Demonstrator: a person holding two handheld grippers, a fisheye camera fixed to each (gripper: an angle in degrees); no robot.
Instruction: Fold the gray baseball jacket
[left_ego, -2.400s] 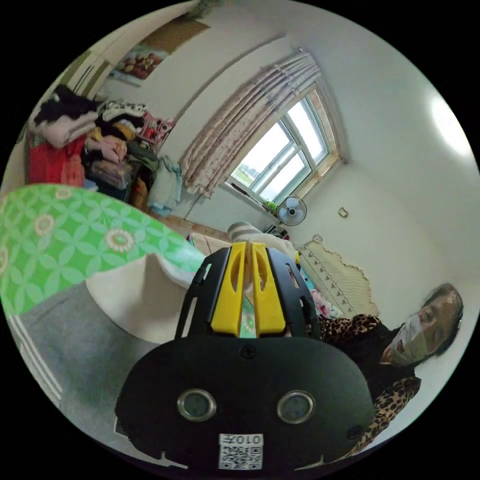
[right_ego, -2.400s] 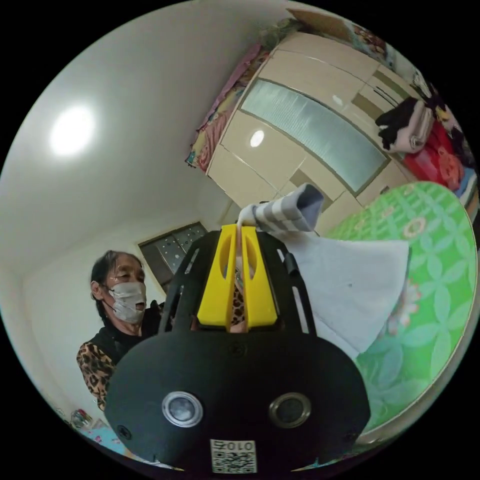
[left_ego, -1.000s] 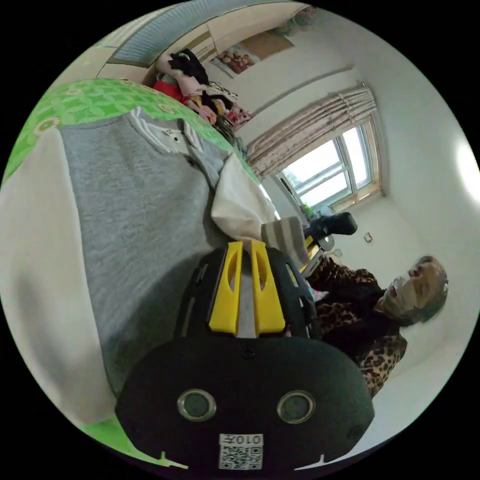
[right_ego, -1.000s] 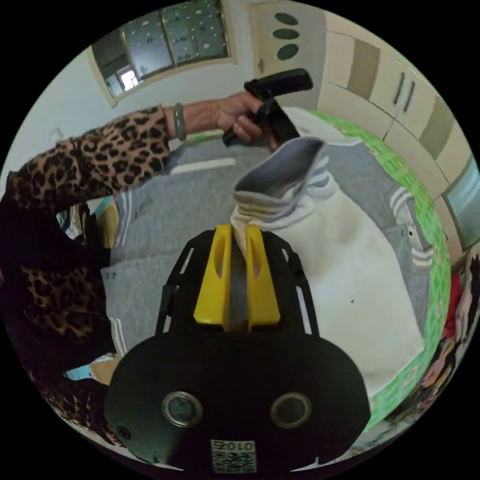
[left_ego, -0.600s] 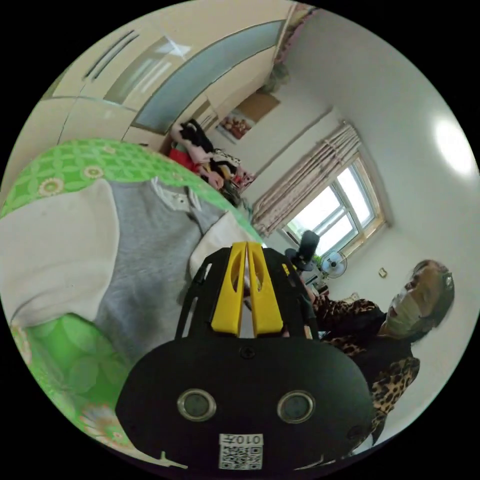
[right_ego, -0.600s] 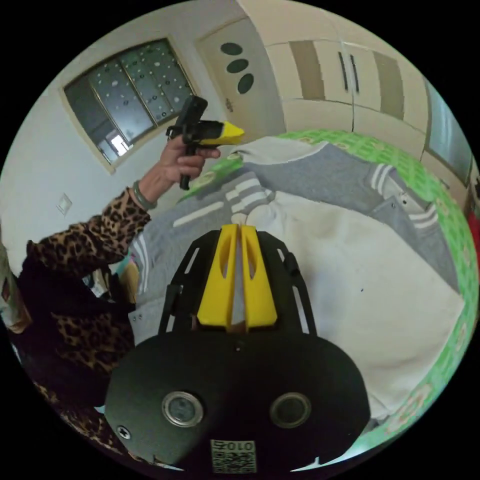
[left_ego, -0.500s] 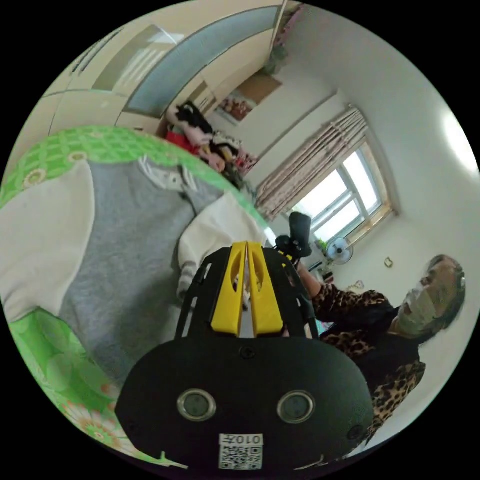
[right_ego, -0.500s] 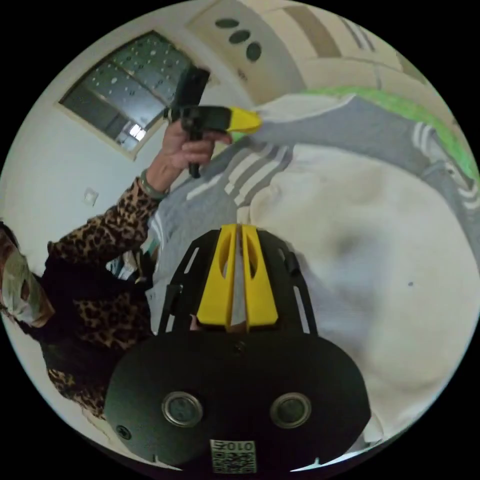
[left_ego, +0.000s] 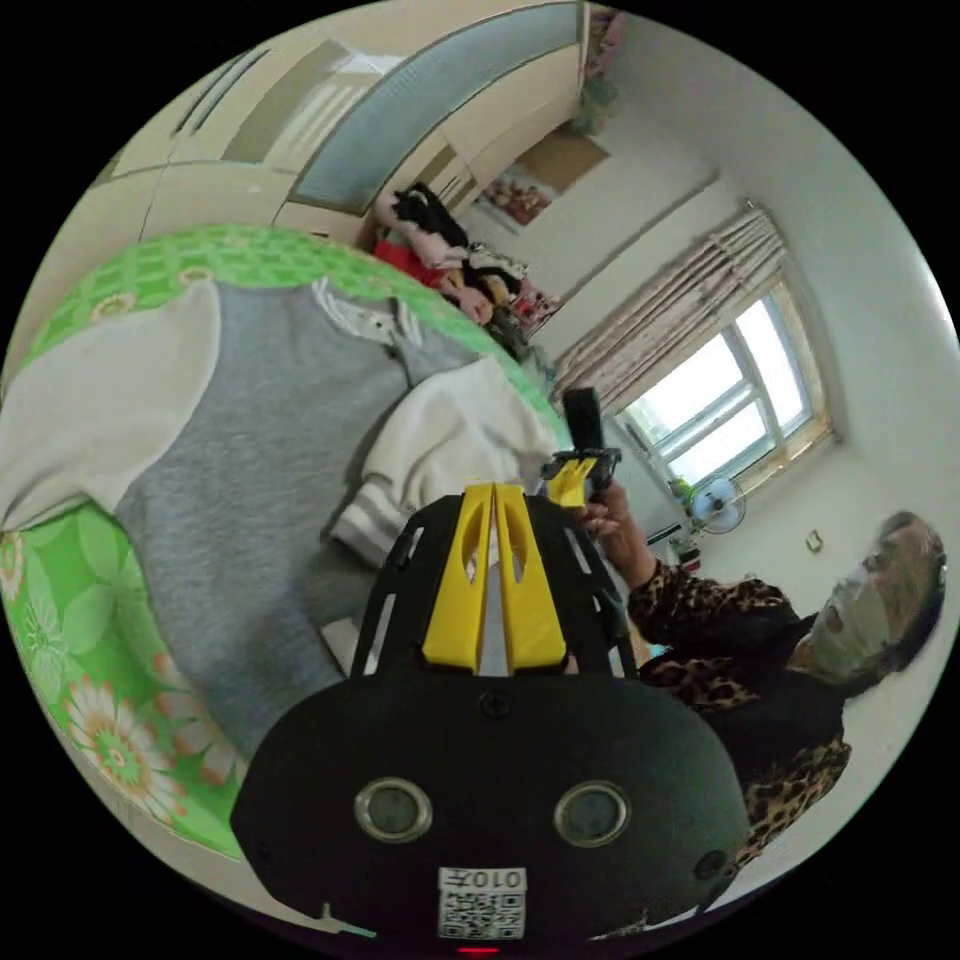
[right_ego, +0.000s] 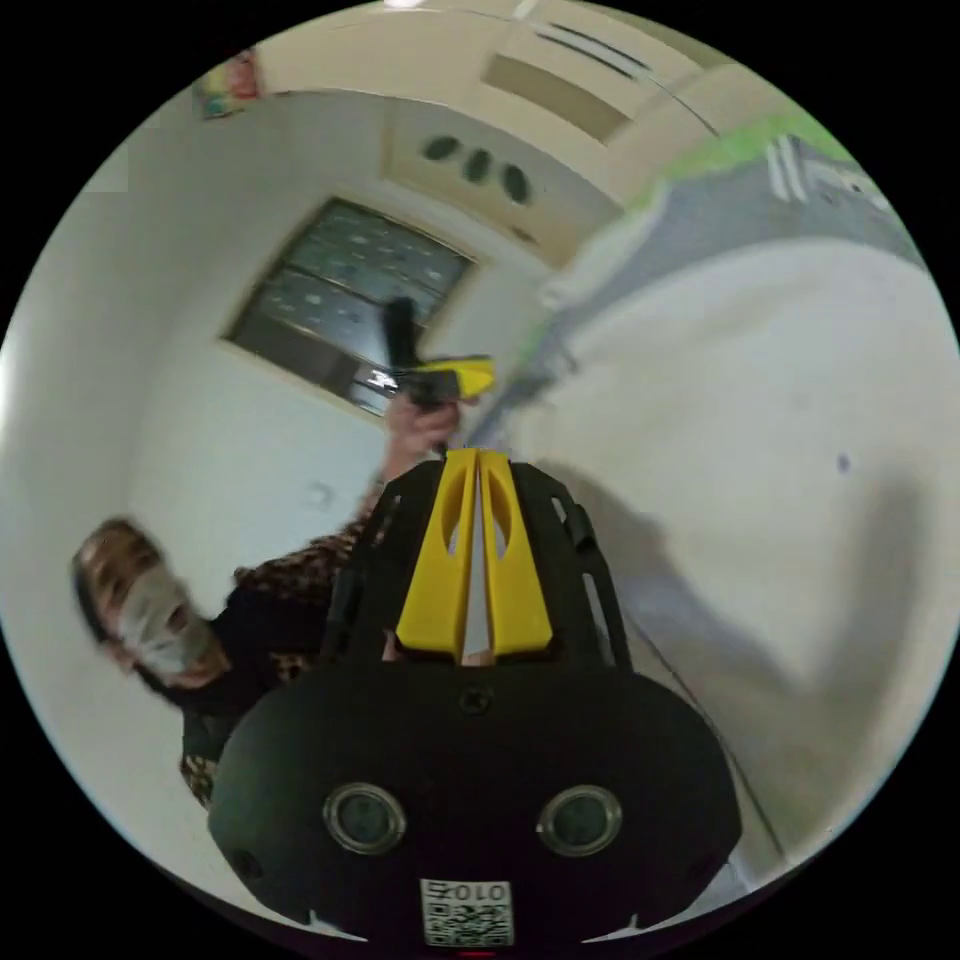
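In the left gripper view, the gray baseball jacket lies spread flat on a bed with a green flowered sheet. Its long axis runs from the striped collar, toward the wardrobe, down to the hem near the camera. One cream sleeve stretches out to the left; the other cream sleeve is folded in over the gray body, its striped cuff resting on the chest. The left claw has its yellow jaws brought together with only a sliver between them, and nothing is held. Past it the person's hand raises the right claw above the folded sleeve; whether that one is open I cannot tell from here.

In the right gripper view, blurred, the jacket's cream sleeve fills the right side, with gray body and striped collar at the top right. The right claw has its jaws nearly closed, empty. Beyond it, a hand holds the left claw up, level with a dark patterned window.
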